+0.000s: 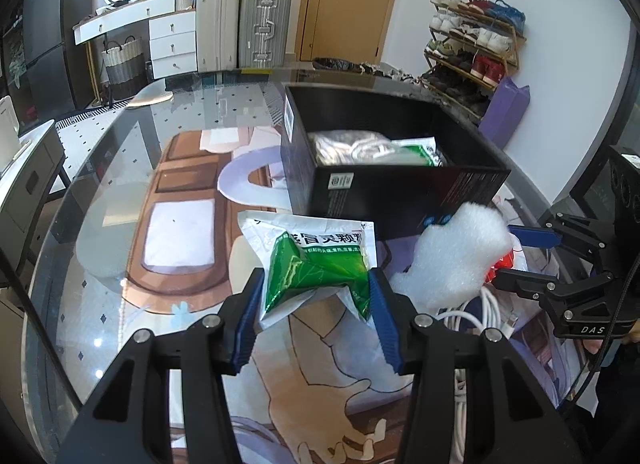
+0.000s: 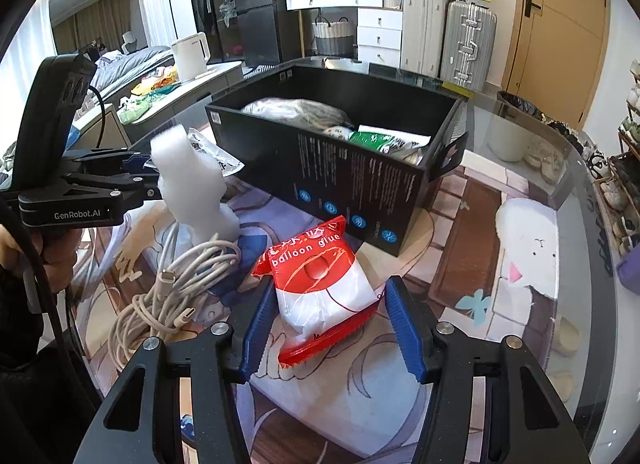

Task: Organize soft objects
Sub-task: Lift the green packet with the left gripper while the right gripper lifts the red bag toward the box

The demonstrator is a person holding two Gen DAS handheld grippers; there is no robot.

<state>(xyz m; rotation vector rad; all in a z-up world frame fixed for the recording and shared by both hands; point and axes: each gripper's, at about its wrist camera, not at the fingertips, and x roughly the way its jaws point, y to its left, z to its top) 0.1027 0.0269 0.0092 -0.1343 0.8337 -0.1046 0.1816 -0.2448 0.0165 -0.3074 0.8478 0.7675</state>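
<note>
The left gripper (image 1: 316, 292) has its blue ribbed jaws pressed against both sides of a crumpled green-and-white plastic sachet pack (image 1: 316, 260), which is pinched and buckled at its green lower end, its white top printed with green characters. It sits above the picture-printed mat (image 1: 176, 240) under the glass of the desk (image 1: 100, 168), just in front of the black cardboard box (image 1: 400, 188).

The right gripper (image 2: 328, 324) has its jaws spread wide on either side of a red-and-white plastic packet marked "balloon glue" (image 2: 320, 288), not touching it; the packet lies flat on the desk, close to the box's near long wall.

Beside it lie a tangle of white cables (image 2: 176, 292) and a white foam block with a notched outline (image 2: 192, 184). Inside the box rest a grey-white bagged bundle (image 2: 300, 110) and another green-and-white sachet (image 2: 384, 142).
</note>
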